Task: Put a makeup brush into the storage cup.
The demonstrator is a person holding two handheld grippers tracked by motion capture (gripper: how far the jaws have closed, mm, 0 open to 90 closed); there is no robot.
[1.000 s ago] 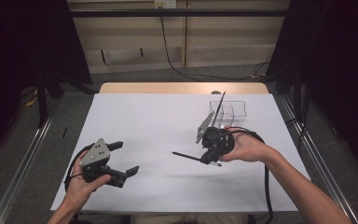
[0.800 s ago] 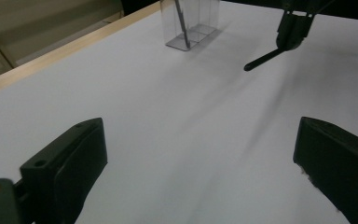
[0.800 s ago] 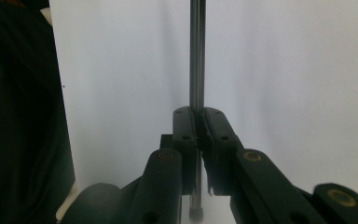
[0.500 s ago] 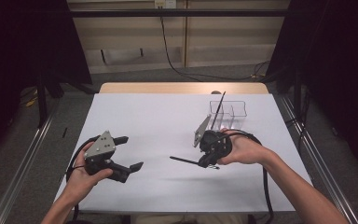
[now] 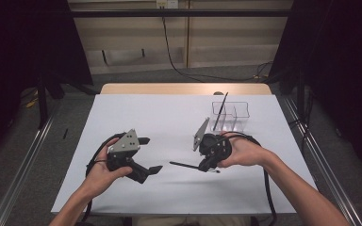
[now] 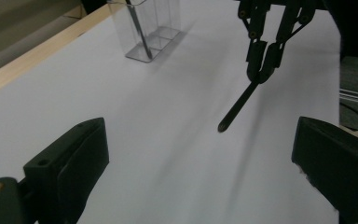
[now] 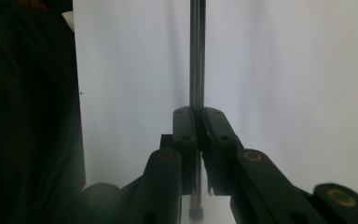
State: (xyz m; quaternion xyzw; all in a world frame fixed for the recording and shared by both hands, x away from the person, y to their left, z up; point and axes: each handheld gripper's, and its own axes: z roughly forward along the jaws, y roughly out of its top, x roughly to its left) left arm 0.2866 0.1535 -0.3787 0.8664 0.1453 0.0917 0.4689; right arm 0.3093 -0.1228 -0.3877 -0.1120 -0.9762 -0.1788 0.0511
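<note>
My right gripper (image 5: 201,166) sits right of the table's middle, shut on a thin black stick (image 5: 184,165) that points left, just above the white table. In the right gripper view the jaws (image 7: 197,119) are pressed together on the stick (image 7: 196,56), which runs straight ahead. My left gripper (image 5: 150,155) is open at the front left, holding nothing, and faces the stick's tip. In the left gripper view my own gripper (image 6: 200,163) stands wide apart, and beyond it the right gripper (image 6: 263,65) holds the stick (image 6: 237,108).
A clear divided container (image 5: 231,116) stands at the back right with another black stick (image 5: 220,109) leaning in it, also in the left gripper view as container (image 6: 149,25). White sheet (image 5: 169,117) covers the table. A dark blurred shape (image 7: 28,116) fills the left side of the right gripper view.
My left gripper has moved right, toward the middle of the table. The right gripper with the stick has shifted slightly nearer the front edge.
</note>
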